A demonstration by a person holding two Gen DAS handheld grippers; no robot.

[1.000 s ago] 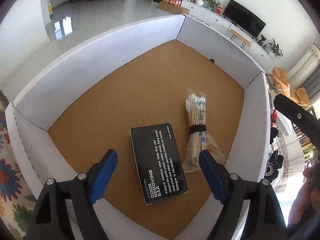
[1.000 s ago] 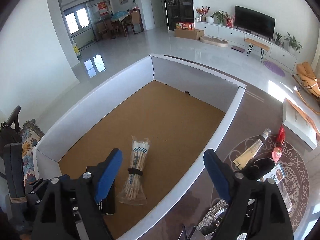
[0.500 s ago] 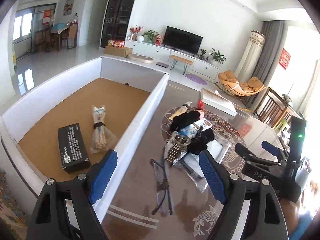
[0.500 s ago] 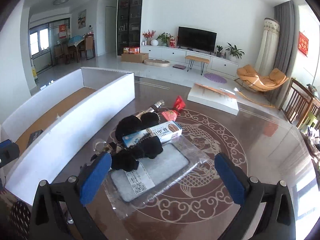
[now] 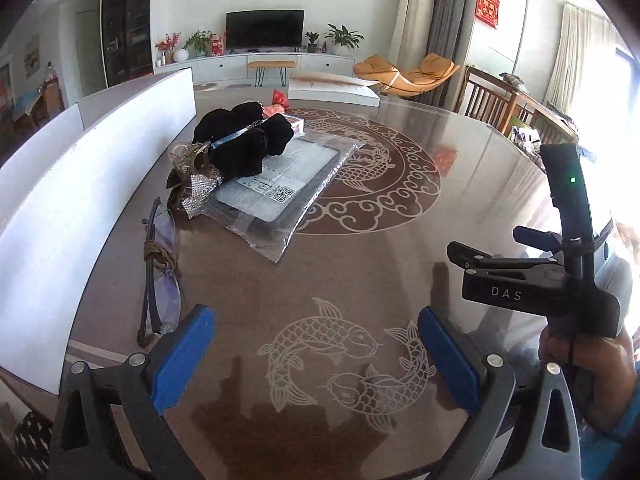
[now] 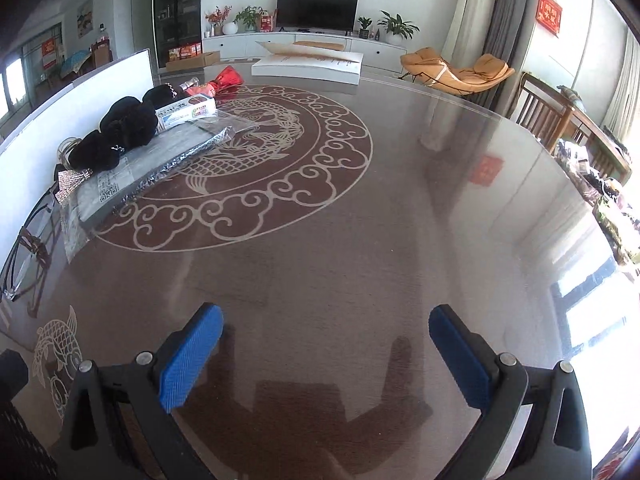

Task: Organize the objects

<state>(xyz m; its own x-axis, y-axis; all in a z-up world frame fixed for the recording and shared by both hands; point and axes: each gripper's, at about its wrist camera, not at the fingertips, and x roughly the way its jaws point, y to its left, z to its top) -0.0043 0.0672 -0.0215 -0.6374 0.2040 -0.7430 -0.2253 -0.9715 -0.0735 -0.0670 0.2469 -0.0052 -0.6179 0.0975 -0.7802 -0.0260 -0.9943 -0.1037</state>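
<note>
A pile of objects lies on the glass table beside the white box wall [image 5: 92, 184]: black fuzzy items [image 5: 244, 140], a rhinestone bow clip [image 5: 198, 190], a flat grey pad in a clear bag [image 5: 280, 184], glasses with a cord [image 5: 158, 264], a small white carton [image 6: 186, 110], a red pouch [image 6: 226, 80]. My left gripper [image 5: 316, 360] is open and empty above the fish pattern, short of the pile. My right gripper [image 6: 324, 354] is open and empty over bare table; it also shows in the left wrist view [image 5: 532, 276], at the right.
The white box wall [image 6: 80, 96] runs along the table's left side. A white flat box [image 6: 308, 66] lies at the far edge. Wooden chairs [image 6: 560, 120] stand at the right of the table.
Both grippers have swung away from the box with the black bar and cotton swabs, rightward over the table. The pile now lies ahead and to the left. Both stay open.
</note>
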